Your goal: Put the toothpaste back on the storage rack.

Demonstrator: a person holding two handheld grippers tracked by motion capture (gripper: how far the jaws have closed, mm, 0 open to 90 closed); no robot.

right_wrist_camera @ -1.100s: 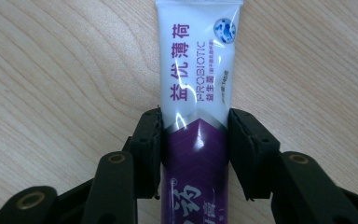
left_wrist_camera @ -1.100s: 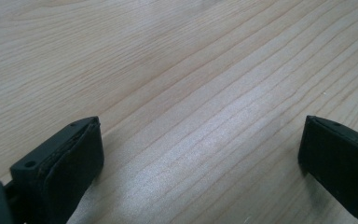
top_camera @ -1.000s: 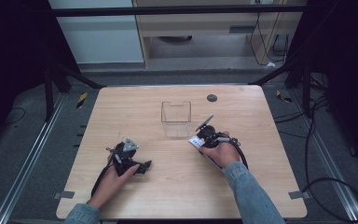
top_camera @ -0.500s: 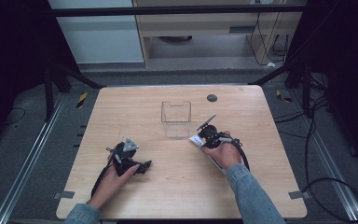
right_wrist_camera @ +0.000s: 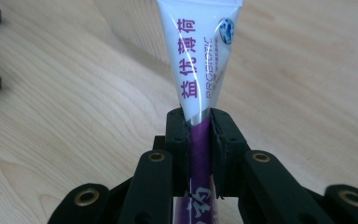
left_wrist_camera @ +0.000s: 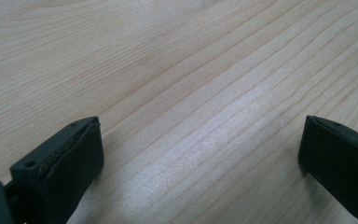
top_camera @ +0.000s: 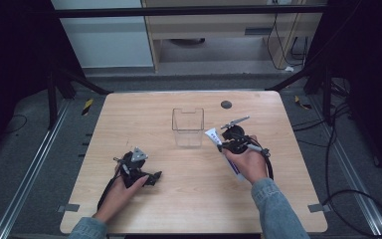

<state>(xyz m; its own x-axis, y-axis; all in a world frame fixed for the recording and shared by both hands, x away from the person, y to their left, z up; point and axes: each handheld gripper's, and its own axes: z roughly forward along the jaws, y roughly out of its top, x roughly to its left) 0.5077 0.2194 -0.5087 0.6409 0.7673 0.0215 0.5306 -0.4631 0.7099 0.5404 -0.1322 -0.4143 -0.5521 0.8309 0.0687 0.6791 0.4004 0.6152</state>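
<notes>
One pale wooden table [top_camera: 194, 199] on dark grey flooring: the right gripper [top_camera: 227, 143], at three o'clock, clamps a toothpaste tube [right_wrist_camera: 200, 60]; the left gripper [top_camera: 151, 178], at eight o'clock, gapes wide.

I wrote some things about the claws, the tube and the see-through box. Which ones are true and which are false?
1. The right claw is squeezing a white and purple tube. True.
2. The tube is already inside the clear box. False: it is outside, beside the box, in the claw.
3. The left claw is open with nothing in it. True.
4. The clear box lies on its side. False: it stands upright on the table.
5. The left claw holds the box. False: it is apart from the box, nearer the person.
</notes>
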